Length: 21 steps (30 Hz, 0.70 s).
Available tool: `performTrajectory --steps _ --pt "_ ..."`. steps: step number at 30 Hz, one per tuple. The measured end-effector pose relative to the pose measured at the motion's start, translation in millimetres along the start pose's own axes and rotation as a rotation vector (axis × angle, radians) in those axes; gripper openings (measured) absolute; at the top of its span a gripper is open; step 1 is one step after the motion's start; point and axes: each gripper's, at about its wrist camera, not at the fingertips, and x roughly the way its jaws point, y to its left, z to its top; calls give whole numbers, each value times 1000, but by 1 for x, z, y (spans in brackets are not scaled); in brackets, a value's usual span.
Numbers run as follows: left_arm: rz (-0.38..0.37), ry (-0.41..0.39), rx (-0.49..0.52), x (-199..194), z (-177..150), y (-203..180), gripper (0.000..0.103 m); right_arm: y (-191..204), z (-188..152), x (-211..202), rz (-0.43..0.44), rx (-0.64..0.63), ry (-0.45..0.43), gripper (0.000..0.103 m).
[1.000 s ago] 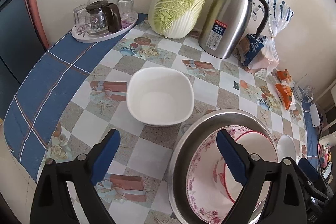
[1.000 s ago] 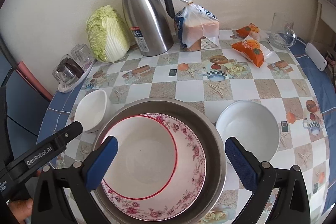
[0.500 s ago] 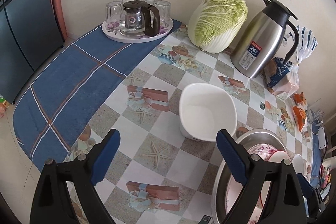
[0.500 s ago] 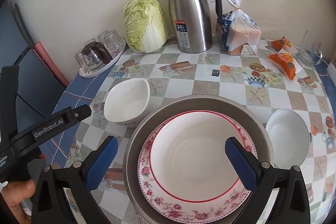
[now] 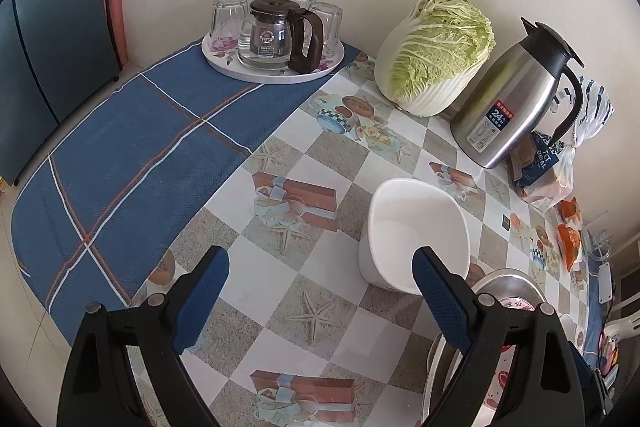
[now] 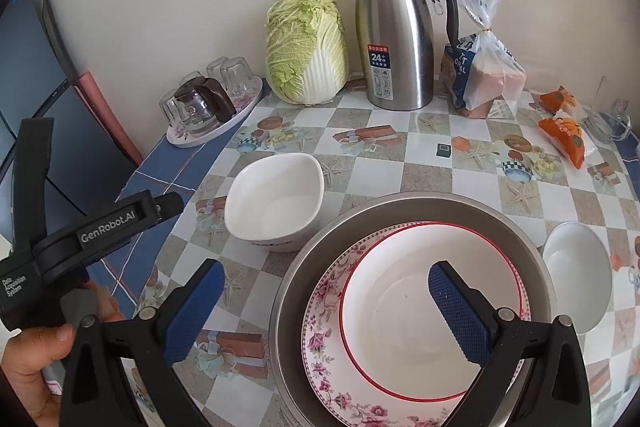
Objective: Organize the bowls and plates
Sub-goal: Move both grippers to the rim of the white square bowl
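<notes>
Left gripper (image 5: 320, 291) jaws wide apart over bare tablecloth (image 5: 280, 327), holding nothing, right gripper (image 6: 326, 301) jaws wide apart and empty above stacked plates (image 6: 400, 327) in metal basin (image 6: 440, 205), square white bowl (image 6: 276, 201) just beside basin, round white bowl (image 6: 576, 273) opposite.

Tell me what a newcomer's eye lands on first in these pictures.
First the big metal basin at the near edge of the table, with a floral plate and a red-rimmed bowl nested inside it. Next, the white square bowl just left of the basin, and a round white bowl to its right. Against the wall stand a napa cabbage and a steel thermos jug.
</notes>
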Motion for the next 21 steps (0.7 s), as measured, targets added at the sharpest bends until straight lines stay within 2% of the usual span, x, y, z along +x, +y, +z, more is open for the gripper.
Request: performTrajectory --steps 8,12,18,21 --pt "-49 24 -37 11 1 4 93 3 17 7 22 4 25 103" --pt "-66 40 -64 20 1 8 93 -1 30 15 -5 25 50 103" --pt "-90 64 -98 37 1 12 93 -5 48 34 8 69 114 103" --pt "-105 68 -118 44 1 15 93 -5 57 43 -23 72 127 102"
